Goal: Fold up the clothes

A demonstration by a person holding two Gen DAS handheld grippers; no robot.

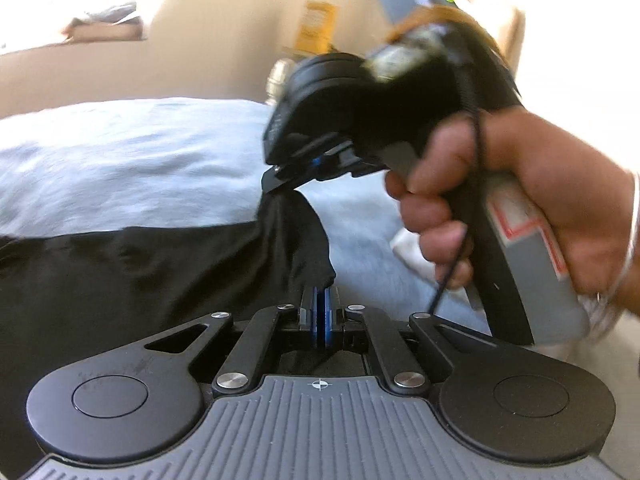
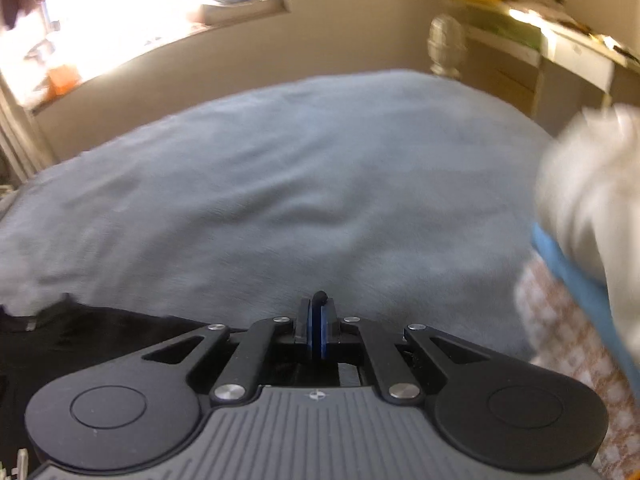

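Note:
A black garment (image 1: 120, 280) lies on the bed at the lower left of the left wrist view. One edge of it rises in a fold (image 1: 296, 232). My left gripper (image 1: 320, 296) is shut, and the end of that fold runs in between its blue pads. A hand (image 1: 500, 200) holds my right gripper (image 1: 276, 184) just above, tilted down and pinching the top of the same fold. In the right wrist view my right gripper (image 2: 319, 306) is shut with a small tuft of black cloth (image 2: 320, 295) poking out between the pads. The rest of the black garment (image 2: 80, 332) lies at the lower left.
A grey-blue bed cover (image 2: 300, 180) spreads ahead. A blurred white heap of clothes (image 2: 588, 192) sits at the right over a blue strip (image 2: 568, 272) and patterned cloth (image 2: 560, 340). A bedpost (image 2: 446, 44), a desk (image 2: 560, 48) and a bright window (image 2: 120, 12) lie beyond the bed.

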